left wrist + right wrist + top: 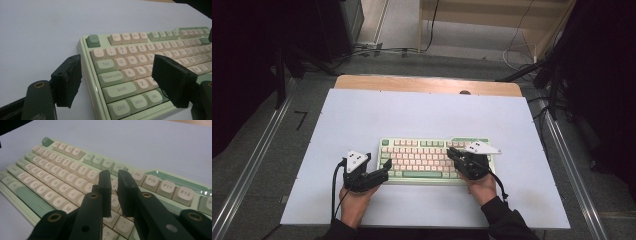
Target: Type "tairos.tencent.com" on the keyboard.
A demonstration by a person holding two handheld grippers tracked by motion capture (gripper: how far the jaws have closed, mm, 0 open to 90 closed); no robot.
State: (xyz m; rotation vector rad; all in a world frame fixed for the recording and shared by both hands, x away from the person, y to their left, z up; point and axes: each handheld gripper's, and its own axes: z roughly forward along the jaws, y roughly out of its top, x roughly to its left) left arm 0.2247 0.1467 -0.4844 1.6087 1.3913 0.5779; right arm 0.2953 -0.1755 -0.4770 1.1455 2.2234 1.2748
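A mint-green keyboard (432,157) with cream keys lies flat near the front middle of the pale mat (362,115). My left gripper (386,169) is at the keyboard's front left corner. In the left gripper view its jaws (117,58) stand wide apart: one hangs off the keyboard's (130,62) left edge, the other over the lower letter rows, gripping nothing. My right gripper (451,152) hovers over the right half of the keys. In the right gripper view its jaws (114,173) are drawn together to a thin slit above the keyboard's (62,177) number row, with nothing between them.
The mat covers most of a wooden table whose far edge (427,82) shows bare. Metal rails (257,160) run along both sides of the table. Cables (377,50) and dark equipment stand on the floor beyond. A cable trails from each gripper toward the person.
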